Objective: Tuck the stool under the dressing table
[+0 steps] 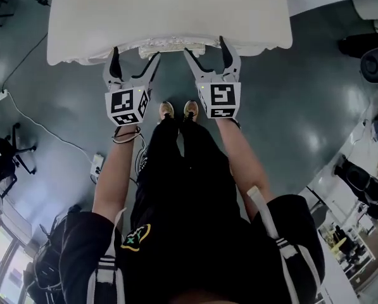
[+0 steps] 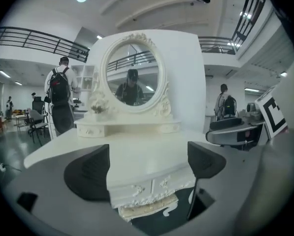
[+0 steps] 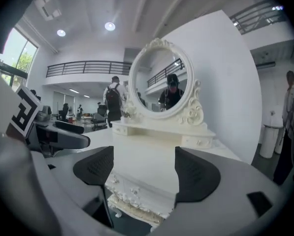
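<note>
Person's 2 forearms reach forward over shoes [image 1: 167, 109] on the grey floor [image 1: 283, 106]. Left gripper [image 1: 136, 59] and right gripper [image 1: 206, 49] are level, side by side, near the table's front edge and touching nothing. Both are released: jaws wide apart, pads [image 2: 90, 171] bare, and only the table shows through each gap. Stool [image 1: 176, 45] is tucked under the dressing table [image 1: 163, 11]. Only its cream cushion edge and a bit of curled white leg show below the carved front, centred between the 2 grippers. The left gripper view shows the same, cushion right under the carved apron. On the tabletop, at the back, is a low shelf with 1 oval mirror [image 2: 132, 80]. Behind left stands a person with backpack [image 2: 59, 100].
</note>
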